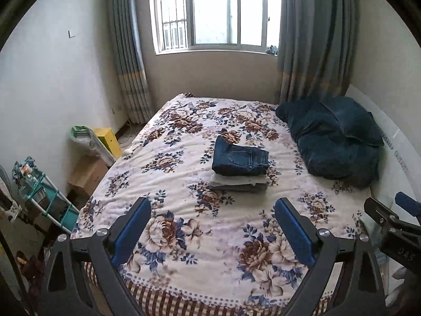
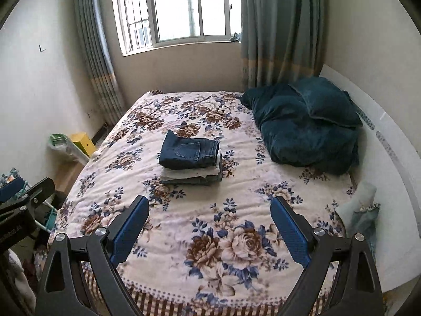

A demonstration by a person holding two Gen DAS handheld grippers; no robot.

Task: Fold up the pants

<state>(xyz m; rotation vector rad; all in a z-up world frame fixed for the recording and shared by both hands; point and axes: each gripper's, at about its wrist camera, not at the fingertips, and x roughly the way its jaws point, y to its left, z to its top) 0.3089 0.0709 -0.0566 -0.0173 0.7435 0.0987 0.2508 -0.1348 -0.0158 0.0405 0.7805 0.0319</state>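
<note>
Folded dark blue jeans (image 1: 240,159) lie on top of a small stack of folded pants in the middle of the floral bed (image 1: 184,210); the stack also shows in the right wrist view (image 2: 190,153). My left gripper (image 1: 212,205) is open and empty, held above the near end of the bed, well short of the stack. My right gripper (image 2: 209,204) is open and empty too, beside the left one; it shows at the right edge of the left wrist view (image 1: 394,210).
A dark teal quilt and pillow (image 2: 307,123) lie at the bed's far right by the white headboard (image 2: 389,158). A cardboard box (image 1: 88,175), yellow box (image 1: 108,139) and teal rack (image 1: 47,202) stand on the floor left of the bed. Window and curtains behind.
</note>
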